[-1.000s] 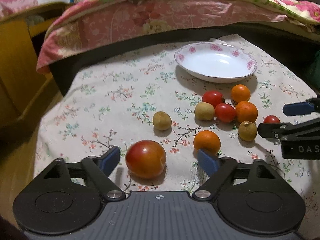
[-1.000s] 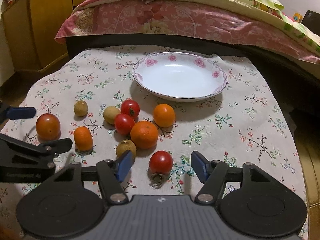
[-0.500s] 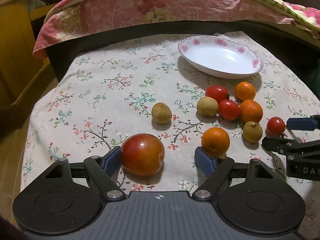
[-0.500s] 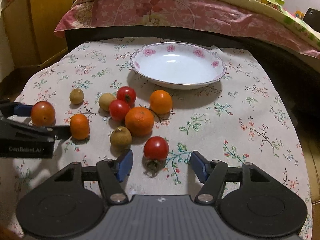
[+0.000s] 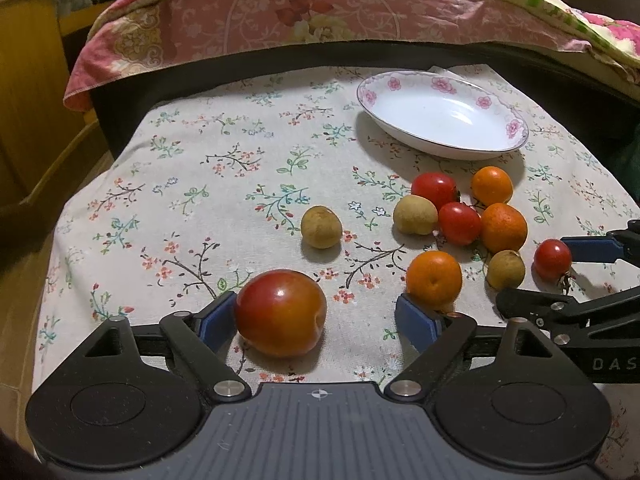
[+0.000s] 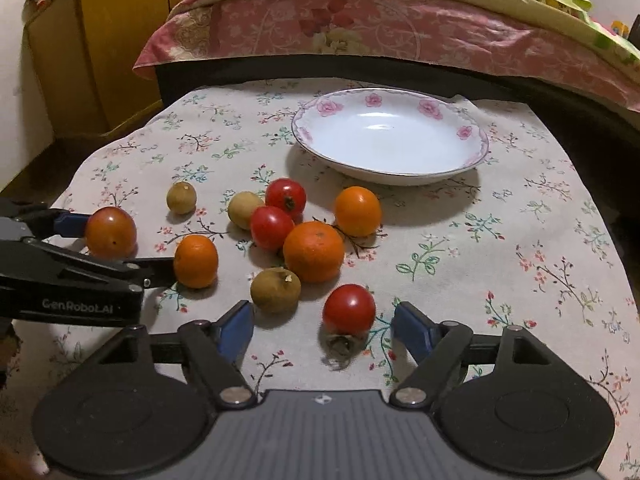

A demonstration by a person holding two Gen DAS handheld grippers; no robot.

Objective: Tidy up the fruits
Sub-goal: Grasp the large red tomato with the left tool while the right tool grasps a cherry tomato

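A big red-orange tomato (image 5: 280,312) lies on the floral cloth between the fingers of my left gripper (image 5: 316,320). Its left side rests against the left pad, and a wide gap separates it from the right pad; the jaws are opening. An orange (image 5: 434,280) sits just past the right fingertip. My right gripper (image 6: 324,330) straddles a small red tomato (image 6: 349,309) with its stem toward me. Its jaws are opening and neither pad presses the tomato. The white flowered plate (image 6: 464,132) stands empty at the back.
A cluster of oranges, small tomatoes and brown round fruits (image 6: 314,252) lies between the grippers and the plate. A lone brown fruit (image 5: 321,227) sits apart on the left. A bed with a pink quilt (image 6: 380,28) borders the far edge, and a yellow cabinet (image 6: 100,52) stands at the left.
The right jaws have spread wider around the small tomato. The left gripper has edged in until its left pad meets the big tomato.
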